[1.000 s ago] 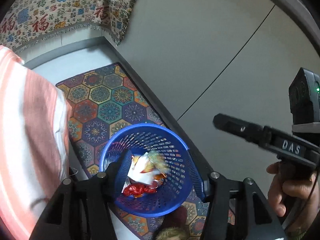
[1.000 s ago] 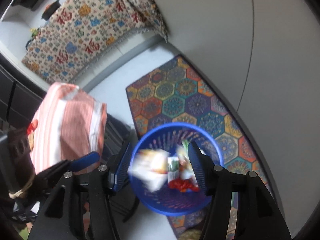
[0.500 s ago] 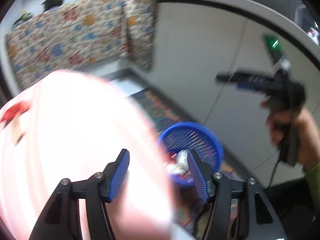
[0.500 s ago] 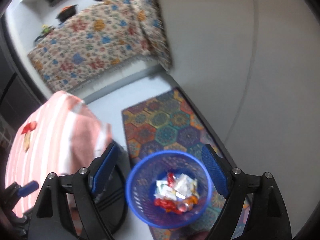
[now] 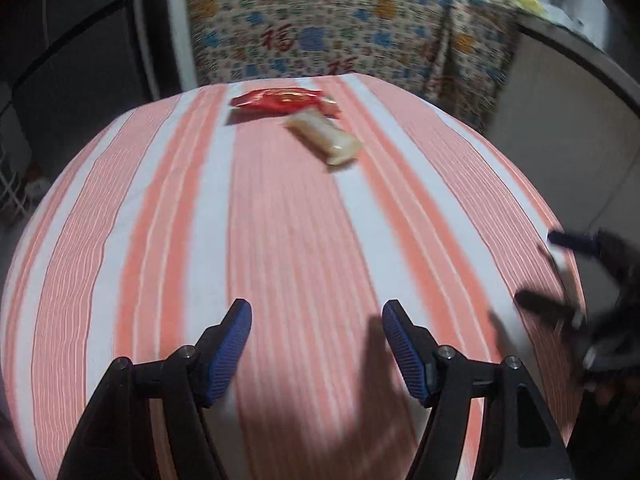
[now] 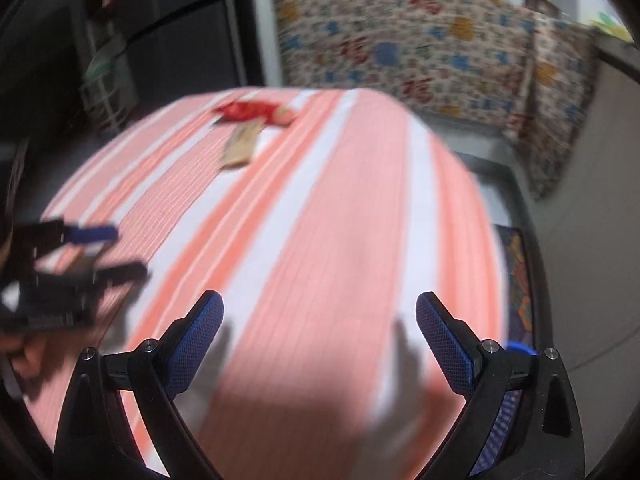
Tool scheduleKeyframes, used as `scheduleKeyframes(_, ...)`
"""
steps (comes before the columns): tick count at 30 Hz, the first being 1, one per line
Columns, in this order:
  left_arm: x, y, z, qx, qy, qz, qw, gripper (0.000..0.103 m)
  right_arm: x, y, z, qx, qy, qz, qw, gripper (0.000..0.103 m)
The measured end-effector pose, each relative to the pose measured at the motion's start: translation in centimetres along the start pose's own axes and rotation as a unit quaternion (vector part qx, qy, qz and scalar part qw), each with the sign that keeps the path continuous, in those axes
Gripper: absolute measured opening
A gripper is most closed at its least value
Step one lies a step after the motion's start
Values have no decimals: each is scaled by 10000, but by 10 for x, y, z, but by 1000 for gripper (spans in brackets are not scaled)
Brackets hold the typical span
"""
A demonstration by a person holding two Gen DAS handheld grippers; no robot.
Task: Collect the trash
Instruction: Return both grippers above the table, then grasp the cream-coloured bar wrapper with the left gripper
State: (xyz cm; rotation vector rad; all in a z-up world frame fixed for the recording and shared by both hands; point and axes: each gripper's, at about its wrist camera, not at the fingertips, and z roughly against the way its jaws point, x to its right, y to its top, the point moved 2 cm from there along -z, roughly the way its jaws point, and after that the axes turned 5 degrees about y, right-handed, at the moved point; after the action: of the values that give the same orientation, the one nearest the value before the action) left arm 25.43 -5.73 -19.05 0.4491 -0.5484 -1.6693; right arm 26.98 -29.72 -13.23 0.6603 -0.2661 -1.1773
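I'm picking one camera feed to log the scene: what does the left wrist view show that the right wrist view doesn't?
Only the left wrist view shows the right gripper, blurred at its right edge, and the cream packet fairly sharply. Only the right wrist view shows the left gripper, the patterned rug and a bit of blue basket rim. Both show the striped tablecloth, the red wrapper and the patterned hanging cloth. Both grippers are open and empty.

Two wrappers lay touching at the far end of the desk [image 5: 280,220]: the snack packet [image 5: 286,101] behind, the long wrapper [image 5: 323,136] just before it to the right. A patterned cloth [image 5: 340,32] hung behind the desk
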Motion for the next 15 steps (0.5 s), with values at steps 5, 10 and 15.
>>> scheduleKeyframes(5, -6, 42, -19, 101, -290, 271, 9992, 69, -19, -7, -17, -185, -70, 345, 9992, 99)
scheduleKeyframes(10, 8, 109, -45, 278, -466, 327, 9980, 69, -25, -9, -16, -208, 27, 262, 9994, 101)
scheduleKeyframes(15, 19, 149, -94, 52, -35, 487, 9988, 69, -28, -6, -19, -227, 58, 267, 9994, 103)
